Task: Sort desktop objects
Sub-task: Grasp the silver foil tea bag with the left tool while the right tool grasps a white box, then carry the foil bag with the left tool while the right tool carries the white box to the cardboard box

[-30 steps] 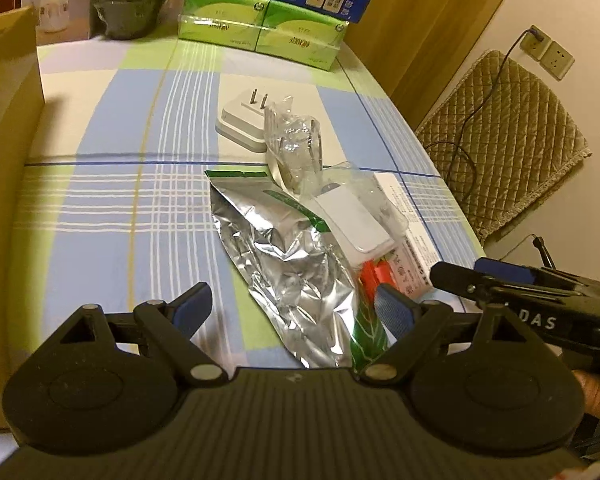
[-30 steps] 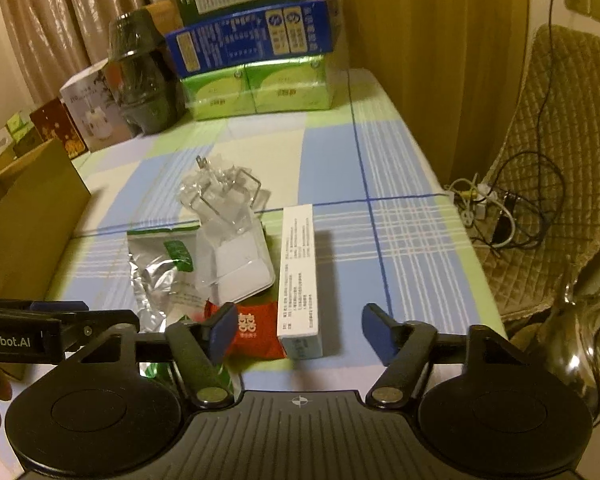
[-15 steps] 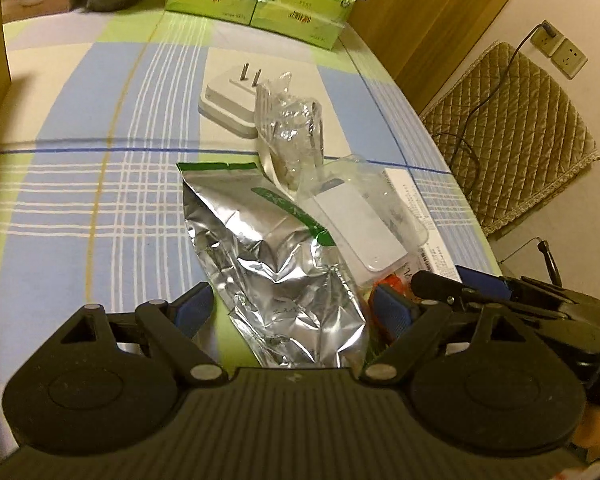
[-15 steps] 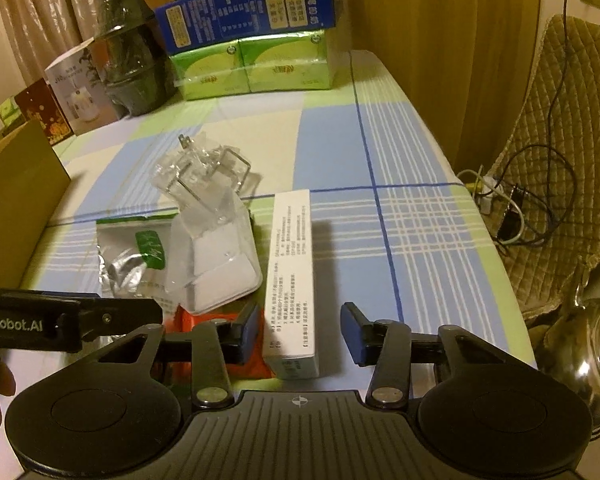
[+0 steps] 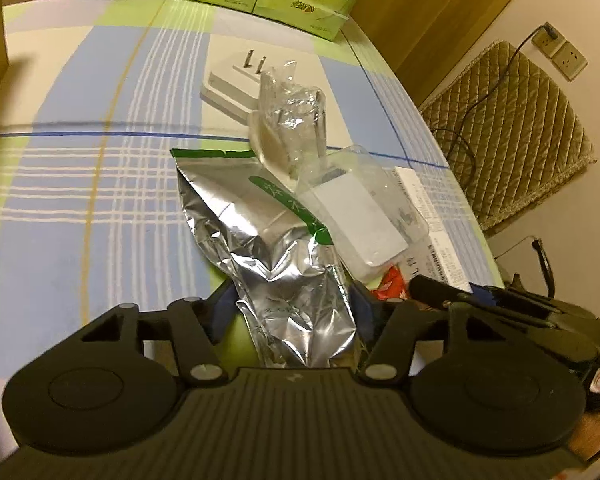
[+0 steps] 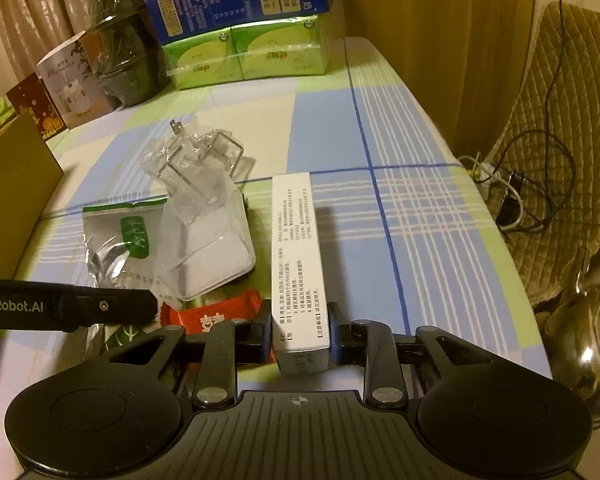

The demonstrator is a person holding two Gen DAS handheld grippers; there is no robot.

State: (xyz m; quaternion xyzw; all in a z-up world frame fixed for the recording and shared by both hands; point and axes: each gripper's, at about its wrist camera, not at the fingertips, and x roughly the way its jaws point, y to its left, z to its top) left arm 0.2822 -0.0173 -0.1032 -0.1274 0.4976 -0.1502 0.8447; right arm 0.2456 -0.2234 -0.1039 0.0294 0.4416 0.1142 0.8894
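Observation:
A crumpled silver foil bag (image 5: 260, 240) with a green label lies on the checked tablecloth, and my left gripper (image 5: 292, 306) is shut on its near end, one finger against each side. The same bag (image 6: 112, 248) shows in the right wrist view behind the left gripper's black body (image 6: 68, 306). My right gripper (image 6: 300, 332) is shut on the near end of a long white printed box (image 6: 298, 248). A red packet (image 6: 216, 312) lies between bag and box. A clear plastic pack (image 5: 360, 220) holding a white block rests on the bag's far right side.
Further back lie crumpled clear wrap (image 5: 296, 120) and a white plug adapter (image 5: 236, 84). Green tissue packs (image 6: 244, 56), a blue box (image 6: 240, 0) and a dark jar (image 6: 120, 60) line the far edge. A cardboard box (image 6: 8, 200) stands at the left, a quilted chair (image 6: 572, 120) beyond the right edge.
Both grippers moved forward and down and went from open to shut: the left fingers closed in on the foil bag, the right fingers on the white box.

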